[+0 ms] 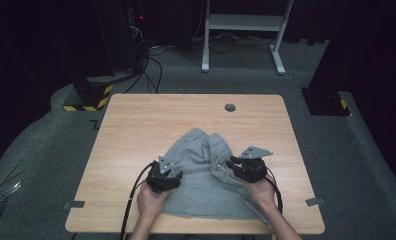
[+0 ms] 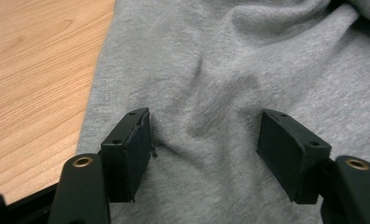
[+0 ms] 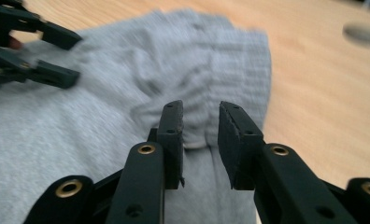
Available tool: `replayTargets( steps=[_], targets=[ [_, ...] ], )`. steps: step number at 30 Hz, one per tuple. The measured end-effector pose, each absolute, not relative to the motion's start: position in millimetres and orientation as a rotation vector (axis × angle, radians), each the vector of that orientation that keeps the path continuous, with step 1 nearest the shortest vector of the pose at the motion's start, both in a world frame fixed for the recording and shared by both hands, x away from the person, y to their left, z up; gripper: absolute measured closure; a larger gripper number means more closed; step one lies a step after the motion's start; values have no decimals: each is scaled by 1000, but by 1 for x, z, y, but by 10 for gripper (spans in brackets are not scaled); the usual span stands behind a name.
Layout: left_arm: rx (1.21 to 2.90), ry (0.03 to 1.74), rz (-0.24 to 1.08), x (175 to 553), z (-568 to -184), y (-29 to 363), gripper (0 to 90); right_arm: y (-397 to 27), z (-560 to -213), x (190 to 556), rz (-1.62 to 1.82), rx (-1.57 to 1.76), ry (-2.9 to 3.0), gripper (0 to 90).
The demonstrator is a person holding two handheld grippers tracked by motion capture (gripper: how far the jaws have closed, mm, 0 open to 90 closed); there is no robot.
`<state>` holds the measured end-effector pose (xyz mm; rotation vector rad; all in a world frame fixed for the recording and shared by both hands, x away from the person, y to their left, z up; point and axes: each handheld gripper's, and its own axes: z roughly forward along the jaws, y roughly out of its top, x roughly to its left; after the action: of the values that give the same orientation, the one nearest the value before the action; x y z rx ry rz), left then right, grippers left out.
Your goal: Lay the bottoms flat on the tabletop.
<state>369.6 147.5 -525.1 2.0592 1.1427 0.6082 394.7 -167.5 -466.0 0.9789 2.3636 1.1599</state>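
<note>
A crumpled grey sweatshirt-like garment (image 1: 206, 187) lies on the near half of the wooden table (image 1: 136, 130). My left gripper (image 1: 173, 169) rests on the garment's left part. In the left gripper view its jaws (image 2: 204, 149) stand wide apart on the cloth (image 2: 211, 70), with a soft fold between them. My right gripper (image 1: 231, 164) is at the garment's right side. Its jaws (image 3: 201, 135) are a little apart around a ribbed fold (image 3: 230, 70), and the pads are not pressing it. The left gripper (image 3: 73, 58) appears at the upper left of the right gripper view.
A round grommet hole (image 1: 230, 107) sits near the table's far edge. Grey tape marks (image 1: 75, 204) lie at both front corners. Bare wood surrounds the garment at the left, right and back. Beyond the table stand a white desk frame (image 1: 246, 22) and a striped base (image 1: 88, 97).
</note>
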Motion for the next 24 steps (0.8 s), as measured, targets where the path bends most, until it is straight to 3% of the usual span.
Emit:
replayTargets(
  steps=[7, 11, 19, 21, 24],
  targets=[
    [2060, 1143, 609, 370, -525, 147, 345, -157, -498, 412, 1128, 1130, 2471, 683],
    [2060, 1145, 610, 370, -525, 147, 345, -141, -498, 424, 1115, 1148, 2460, 684],
    [2056, 1149, 612, 370, -525, 148, 343, -117, -503, 432, 1097, 1156, 2422, 557],
    [2058, 1150, 611, 370, -525, 148, 343, -113, -506, 432, 1054, 1146, 2410, 577],
    [2054, 1152, 611, 370, -525, 147, 344, -111, -505, 433, 988, 1113, 2412, 742]
  ],
)
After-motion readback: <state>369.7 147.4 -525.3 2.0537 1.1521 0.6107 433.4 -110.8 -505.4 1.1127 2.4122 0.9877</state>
